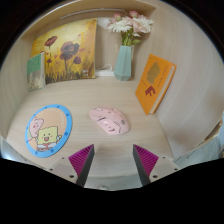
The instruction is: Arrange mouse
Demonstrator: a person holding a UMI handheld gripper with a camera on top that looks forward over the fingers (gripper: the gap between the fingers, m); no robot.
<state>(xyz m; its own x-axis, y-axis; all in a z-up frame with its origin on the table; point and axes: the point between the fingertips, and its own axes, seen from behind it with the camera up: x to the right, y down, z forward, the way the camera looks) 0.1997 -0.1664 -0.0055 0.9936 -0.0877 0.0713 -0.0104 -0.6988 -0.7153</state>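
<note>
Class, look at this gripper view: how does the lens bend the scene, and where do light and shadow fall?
In the gripper view, the wide-angle lens bows the desk edges and wall into curves; lighting is soft and even, with only a faint shadow under the pink mouse; the vase looks slightly soft; the hand-held gripper is open, the mouse just ahead of its fingers.

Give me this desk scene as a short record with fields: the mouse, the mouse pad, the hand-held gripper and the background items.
mouse: pink mouse on the wooden desk, just ahead of the fingers
mouse pad: round blue cartoon mouse pad, beside the mouse, apart from it
hand-held gripper: hand-held gripper open, holding nothing
background: flower painting, vase of flowers, orange card
</note>
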